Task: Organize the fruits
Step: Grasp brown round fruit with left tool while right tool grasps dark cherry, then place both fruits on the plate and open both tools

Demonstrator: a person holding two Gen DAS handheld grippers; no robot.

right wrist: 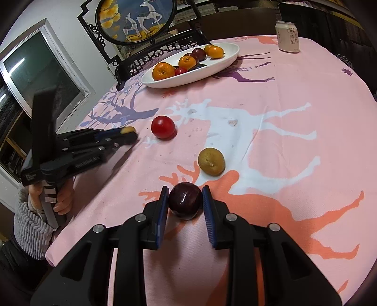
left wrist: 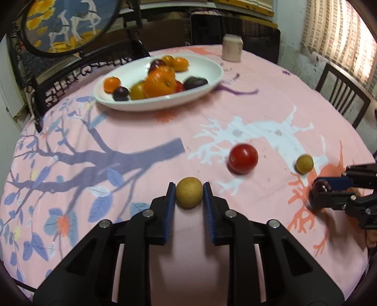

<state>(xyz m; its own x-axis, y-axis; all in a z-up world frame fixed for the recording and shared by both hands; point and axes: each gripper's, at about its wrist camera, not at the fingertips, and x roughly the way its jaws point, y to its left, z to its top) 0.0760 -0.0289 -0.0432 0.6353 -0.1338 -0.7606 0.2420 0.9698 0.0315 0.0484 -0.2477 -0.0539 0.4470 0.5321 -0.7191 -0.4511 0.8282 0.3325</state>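
My left gripper [left wrist: 189, 192] is shut on a small yellow-brown fruit [left wrist: 189, 191] just above the pink tablecloth; it also shows in the right wrist view [right wrist: 128, 130]. My right gripper [right wrist: 185, 200] is shut on a dark purple plum [right wrist: 185, 200] low over the cloth; it shows at the right edge of the left wrist view [left wrist: 329, 190]. A red tomato [left wrist: 243, 158] [right wrist: 163, 127] and a yellow-green fruit [left wrist: 304, 163] [right wrist: 211, 161] lie loose on the cloth between the grippers. A white oval plate [left wrist: 207, 70] [right wrist: 226, 58] at the far side holds several oranges, plums and a small red fruit.
A drink can [right wrist: 287, 36] [left wrist: 232, 47] stands at the table's far edge. Dark carved chairs [left wrist: 77, 77] stand behind the plate, another chair [left wrist: 341, 98] at the right. A round framed deer picture [right wrist: 136, 18] stands behind. The table edge runs close on the left.
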